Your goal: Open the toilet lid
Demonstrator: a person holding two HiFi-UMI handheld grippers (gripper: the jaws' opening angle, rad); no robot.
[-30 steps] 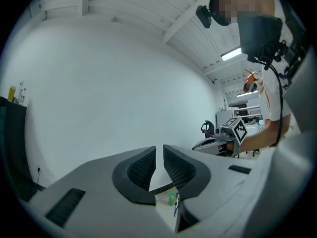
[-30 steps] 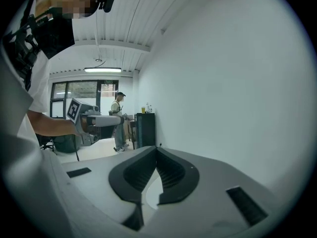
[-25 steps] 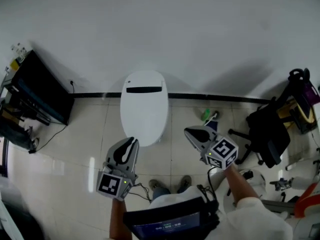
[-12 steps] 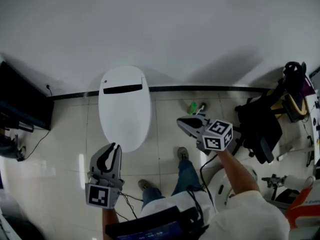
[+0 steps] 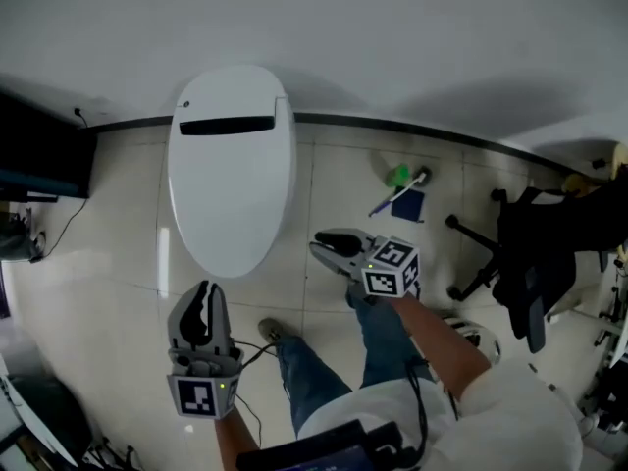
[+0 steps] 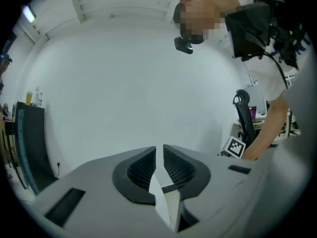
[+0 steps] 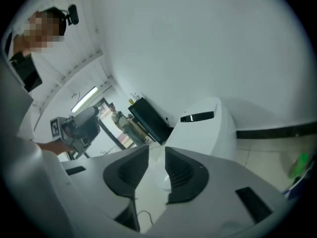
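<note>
Here, bare floor (image 5: 128, 263) rings the front edge of the toilet lid (image 5: 232, 165)

Pale glossy tile floor (image 5: 108, 273). White toilet (image 5: 231, 165) stands at the wall, lid down. Near it lie a small green object (image 5: 397, 176) and a blue sheet (image 5: 408, 205); black office chair (image 5: 530, 253) beyond them

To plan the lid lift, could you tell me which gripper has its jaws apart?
The right gripper: its jaws have just been opening, empty, whereas the left gripper's jaws are together.
</note>
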